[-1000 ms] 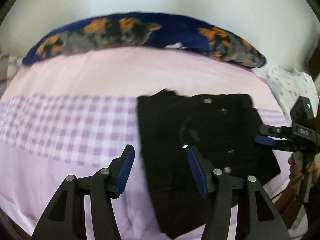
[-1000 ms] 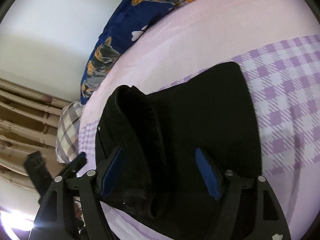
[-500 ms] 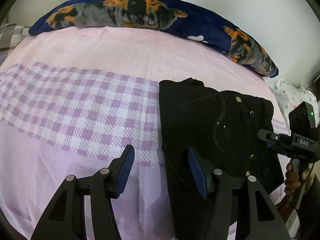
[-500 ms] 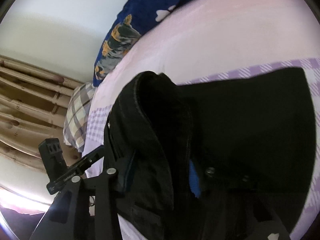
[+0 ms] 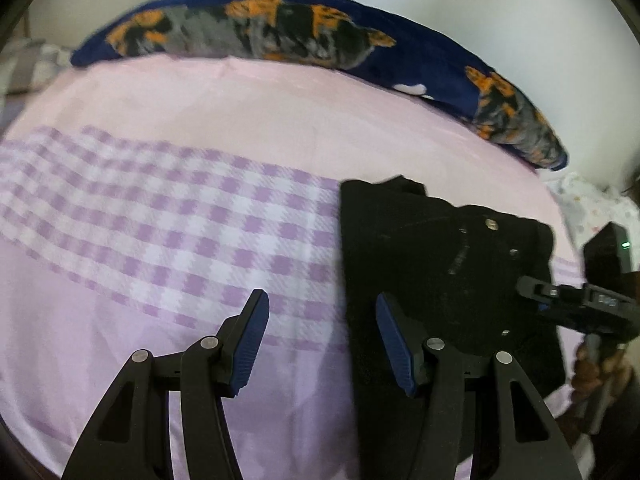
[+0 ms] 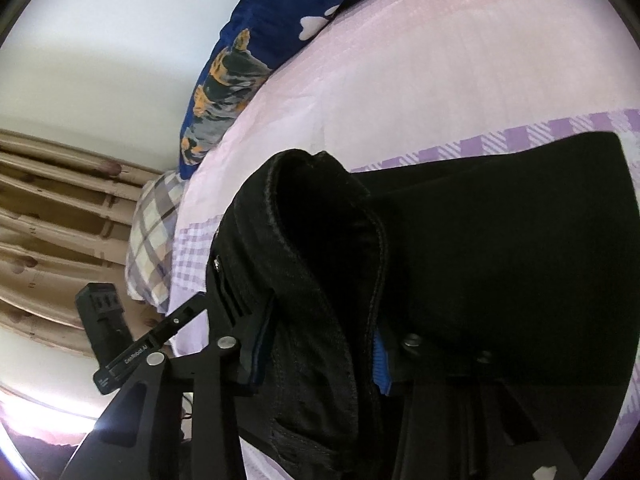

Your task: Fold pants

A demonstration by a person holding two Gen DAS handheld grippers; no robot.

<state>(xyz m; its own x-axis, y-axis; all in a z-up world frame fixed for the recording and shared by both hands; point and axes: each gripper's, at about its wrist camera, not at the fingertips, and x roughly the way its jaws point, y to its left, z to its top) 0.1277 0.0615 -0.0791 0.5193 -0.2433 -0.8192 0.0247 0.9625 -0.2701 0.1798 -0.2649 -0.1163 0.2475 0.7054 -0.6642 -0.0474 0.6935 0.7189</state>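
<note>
We see the black pants (image 5: pixel 444 280) lying folded on the bed (image 5: pixel 280 120), over the near end of the sheet's purple-and-white checked band (image 5: pixel 160 216) and toward the right of the left wrist view. Metal rivets and a button show on the upper layer. Our left hand-held gripper (image 5: pixel 322 340) hovers above the bed with its jaws spread wide and nothing between them; its blue-padded right finger (image 5: pixel 394 348) hangs over the left edge of the pants, while the left finger is over bare pink sheet.

In the right wrist view, our right hand-held gripper (image 6: pixel 316 348) has a thick fold of the pants (image 6: pixel 500 260) between its fingers, the stitched waistband bulging up ahead of them. The blue pads sit against the cloth on either side, so the jaws are closed down on that fold. The rest of the garment spreads flat to the right over the checked band.

A long navy pillow (image 5: pixel 304 36) with orange and grey prints runs along the far edge of the bed by the wall. A plaid pillow (image 6: pixel 154 236) sits at the bed's corner, beside a wooden slatted frame (image 6: pixel 52 208).
</note>
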